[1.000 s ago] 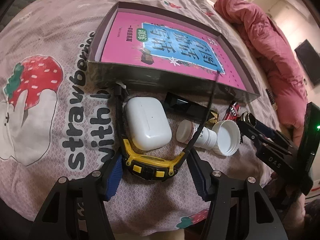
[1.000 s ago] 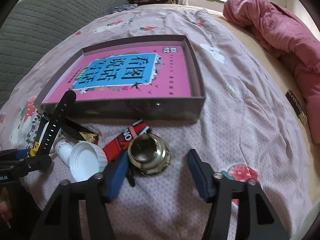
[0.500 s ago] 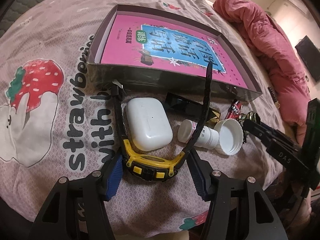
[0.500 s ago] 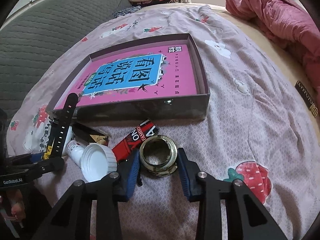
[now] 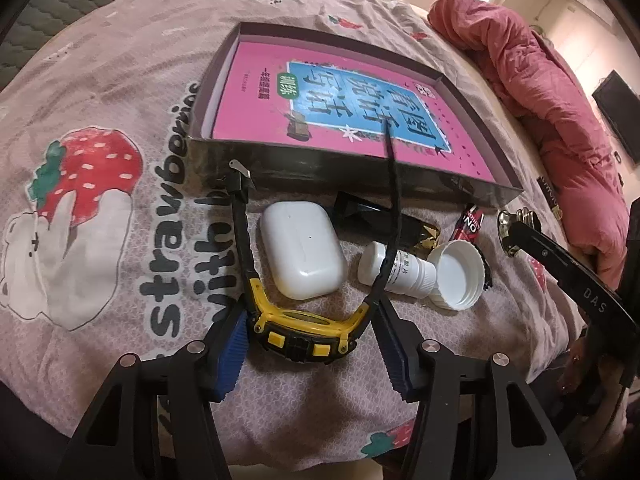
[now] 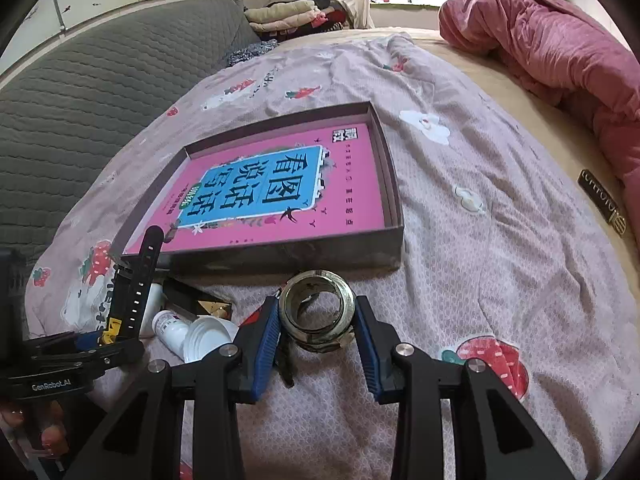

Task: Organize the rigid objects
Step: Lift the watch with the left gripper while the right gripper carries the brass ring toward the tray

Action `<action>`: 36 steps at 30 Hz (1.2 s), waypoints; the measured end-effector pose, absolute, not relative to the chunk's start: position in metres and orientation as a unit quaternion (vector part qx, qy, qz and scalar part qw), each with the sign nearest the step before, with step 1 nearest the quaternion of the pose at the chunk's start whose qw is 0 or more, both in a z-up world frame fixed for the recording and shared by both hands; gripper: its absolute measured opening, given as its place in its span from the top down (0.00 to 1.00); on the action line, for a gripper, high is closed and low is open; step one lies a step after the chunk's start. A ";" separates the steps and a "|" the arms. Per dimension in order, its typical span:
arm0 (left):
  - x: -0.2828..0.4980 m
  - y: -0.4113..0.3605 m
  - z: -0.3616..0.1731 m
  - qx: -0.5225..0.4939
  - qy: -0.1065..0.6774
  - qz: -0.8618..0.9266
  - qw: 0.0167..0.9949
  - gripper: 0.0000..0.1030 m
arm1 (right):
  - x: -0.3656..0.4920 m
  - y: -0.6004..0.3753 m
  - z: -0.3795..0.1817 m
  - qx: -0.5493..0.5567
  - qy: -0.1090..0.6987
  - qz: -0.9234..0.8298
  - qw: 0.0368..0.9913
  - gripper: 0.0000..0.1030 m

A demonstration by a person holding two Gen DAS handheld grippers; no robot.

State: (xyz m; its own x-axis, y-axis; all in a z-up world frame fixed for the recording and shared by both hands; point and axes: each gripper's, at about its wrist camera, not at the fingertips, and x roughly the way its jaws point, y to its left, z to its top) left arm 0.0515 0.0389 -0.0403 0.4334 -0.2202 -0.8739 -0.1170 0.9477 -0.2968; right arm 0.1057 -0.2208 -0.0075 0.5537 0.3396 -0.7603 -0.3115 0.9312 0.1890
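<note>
My left gripper (image 5: pixel 310 350) is shut on a yellow-and-black wristwatch (image 5: pixel 306 330), held at its case with both straps pointing away. My right gripper (image 6: pixel 316 322) is shut on a brass metal ring (image 6: pixel 317 310) and holds it lifted just above the bedspread. The ring also shows in the left wrist view (image 5: pixel 510 226). A shallow dark box (image 6: pixel 394 216) holding a pink book (image 6: pixel 276 192) lies just beyond both grippers; it also shows in the left wrist view (image 5: pixel 212 96).
On the bedspread before the box lie a white earbud case (image 5: pixel 302 254), a small white bottle (image 5: pixel 394 270) with its loose cap (image 5: pixel 458 274), a black-and-gold wedge (image 5: pixel 380 220) and a red-and-black strip (image 5: pixel 468 226). A pink quilt (image 6: pixel 552 52) lies far right, a grey headboard (image 6: pixel 92 88) left.
My right gripper has closed on the brass ring and lifted it off the bedspread. My left gripper has kept the watch, whose free strap has swung upright.
</note>
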 end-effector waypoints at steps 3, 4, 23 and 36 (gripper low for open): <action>0.046 0.044 -0.036 -0.163 0.525 -0.032 0.835 0.42 | 0.102 -0.220 -0.002 0.017 0.421 0.190 0.887 0.64; 0.045 0.045 -0.034 -0.165 0.523 -0.031 0.836 0.42 | 0.101 -0.220 0.001 0.017 0.416 0.191 0.889 0.64; 0.051 0.027 0.022 -0.128 0.456 -0.035 0.880 0.42 | 0.095 -0.217 0.027 0.025 0.357 0.214 0.909 0.64; 0.075 0.032 0.031 -0.128 0.443 -0.011 0.887 0.42 | 0.099 -0.215 0.032 0.023 0.347 0.217 0.912 0.64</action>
